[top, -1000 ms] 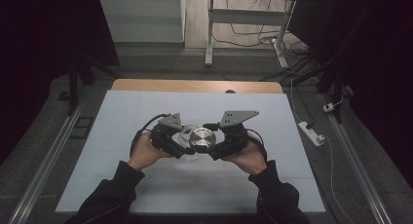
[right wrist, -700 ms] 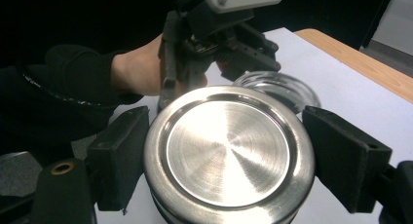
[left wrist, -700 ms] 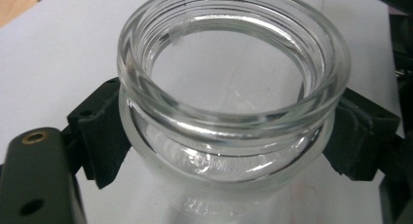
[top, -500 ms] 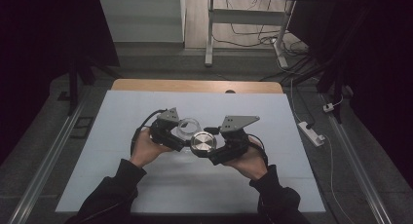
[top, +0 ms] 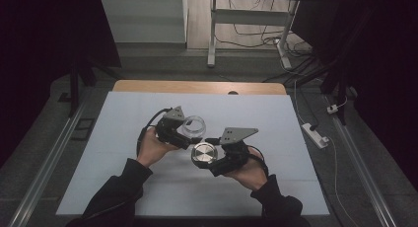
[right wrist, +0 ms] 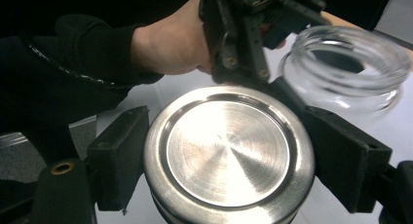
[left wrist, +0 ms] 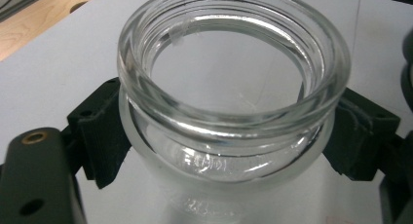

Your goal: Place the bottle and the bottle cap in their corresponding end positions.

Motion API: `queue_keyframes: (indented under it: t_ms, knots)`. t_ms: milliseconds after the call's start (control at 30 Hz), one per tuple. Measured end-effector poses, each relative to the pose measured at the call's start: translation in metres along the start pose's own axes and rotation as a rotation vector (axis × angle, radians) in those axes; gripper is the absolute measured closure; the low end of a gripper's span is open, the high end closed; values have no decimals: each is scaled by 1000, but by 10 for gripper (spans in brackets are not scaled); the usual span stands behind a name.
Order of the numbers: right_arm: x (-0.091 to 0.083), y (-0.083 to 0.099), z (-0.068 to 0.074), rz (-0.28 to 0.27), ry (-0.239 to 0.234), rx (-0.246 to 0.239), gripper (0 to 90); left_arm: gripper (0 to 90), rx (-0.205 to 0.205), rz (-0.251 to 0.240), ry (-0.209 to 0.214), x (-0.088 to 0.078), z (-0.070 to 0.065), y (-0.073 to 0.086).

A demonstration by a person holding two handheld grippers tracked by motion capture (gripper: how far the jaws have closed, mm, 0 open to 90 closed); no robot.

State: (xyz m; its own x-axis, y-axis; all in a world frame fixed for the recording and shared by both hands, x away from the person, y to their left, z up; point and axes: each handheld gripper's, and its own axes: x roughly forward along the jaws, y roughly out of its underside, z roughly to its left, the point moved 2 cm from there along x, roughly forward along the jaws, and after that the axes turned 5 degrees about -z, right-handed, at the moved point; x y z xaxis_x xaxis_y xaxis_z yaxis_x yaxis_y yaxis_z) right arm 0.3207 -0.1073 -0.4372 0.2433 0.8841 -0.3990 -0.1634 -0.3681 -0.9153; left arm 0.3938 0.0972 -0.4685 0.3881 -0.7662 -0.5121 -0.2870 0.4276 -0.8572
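Nearest the person, the right gripper [top: 215, 157] has its jaws pinching the rim of a round metal lid [right wrist: 229, 153], held flat-face up just above the white desk [top: 276, 118], apparently freshly parted from its jar. Just beyond, the left gripper [top: 190, 137] clamps the neck of an empty glass jar [left wrist: 234, 87], mouth open, steadying it. Farther off lies bare desk, then floor cables [top: 256, 32].

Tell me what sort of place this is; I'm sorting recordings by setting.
Probably a lab or recording workspace: a white-topped table in a dark room, loose cables on the floor behind it, and a power strip beside it.
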Motion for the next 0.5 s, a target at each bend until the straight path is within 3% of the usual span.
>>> queue_keyframes:
  t_ms: [500]
  knots:
    - [14, 25, 7, 19, 1, -1, 198, 158, -5, -19, -14, 9, 7, -1]
